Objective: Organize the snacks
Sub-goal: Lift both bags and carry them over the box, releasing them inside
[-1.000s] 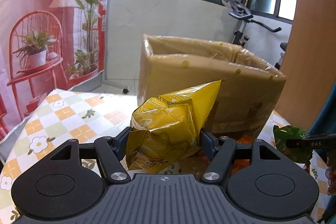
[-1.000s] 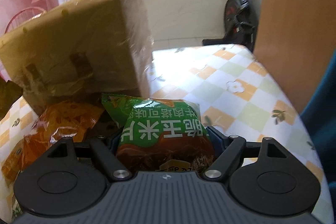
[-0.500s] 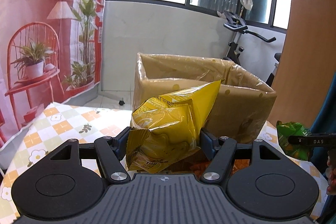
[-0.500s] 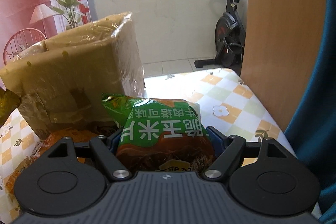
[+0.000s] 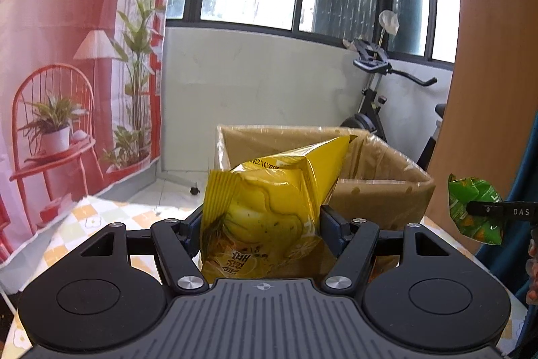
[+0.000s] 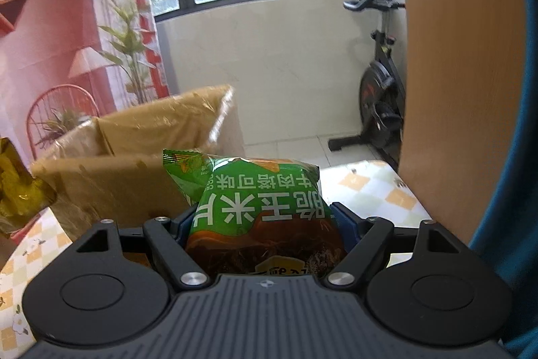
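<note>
My left gripper [image 5: 260,221] is shut on a yellow chip bag [image 5: 269,207] and holds it up in front of the open cardboard box [image 5: 380,187] lined with clear plastic. My right gripper [image 6: 264,221] is shut on a green snack bag [image 6: 262,201] with white Chinese characters, held near the box [image 6: 111,184], which lies to its left. The green bag also shows at the right edge of the left wrist view [image 5: 477,207], and the yellow bag at the left edge of the right wrist view [image 6: 16,187].
The box stands on a table with a checkered orange and white floral cloth [image 6: 366,187]. A wooden panel [image 6: 460,73] rises on the right. An exercise bike [image 5: 380,90] stands behind the box. A red printed backdrop [image 5: 67,56] hangs on the left.
Both grippers have risen with their bags. The box top now sits lower in both views and its open inside shows. The orange packets on the table have dropped out of sight.
</note>
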### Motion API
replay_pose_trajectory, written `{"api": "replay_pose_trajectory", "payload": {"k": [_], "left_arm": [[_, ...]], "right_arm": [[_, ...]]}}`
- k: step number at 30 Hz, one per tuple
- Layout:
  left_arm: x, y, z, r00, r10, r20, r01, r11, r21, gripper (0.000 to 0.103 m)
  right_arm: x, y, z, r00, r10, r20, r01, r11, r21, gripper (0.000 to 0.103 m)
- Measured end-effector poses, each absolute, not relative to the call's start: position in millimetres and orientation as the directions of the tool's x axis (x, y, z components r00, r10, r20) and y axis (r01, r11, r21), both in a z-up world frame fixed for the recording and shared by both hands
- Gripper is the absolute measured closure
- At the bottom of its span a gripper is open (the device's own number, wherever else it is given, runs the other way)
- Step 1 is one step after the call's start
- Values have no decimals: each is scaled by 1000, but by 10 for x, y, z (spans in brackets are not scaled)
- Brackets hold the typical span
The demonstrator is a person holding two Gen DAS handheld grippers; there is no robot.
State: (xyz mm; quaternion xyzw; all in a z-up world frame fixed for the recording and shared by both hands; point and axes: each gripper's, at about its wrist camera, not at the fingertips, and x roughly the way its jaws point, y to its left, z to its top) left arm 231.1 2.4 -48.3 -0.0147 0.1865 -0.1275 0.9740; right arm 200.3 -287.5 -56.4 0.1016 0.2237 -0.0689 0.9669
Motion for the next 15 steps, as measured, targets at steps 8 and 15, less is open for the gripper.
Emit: {"api": "replay_pose_trajectory", "payload": {"k": [8, 15], "left_arm": [[2359, -20, -349, 907, -278, -318, 263, 961, -91, 32], [2444, 0, -247, 915, -285, -286, 260, 958, -121, 32]], "right_arm": [[2029, -2762, -228, 931, -55, -360, 115, 983, 146, 23], [2206, -2619, -39, 950, -8, -313, 50, 991, 127, 23]]}}
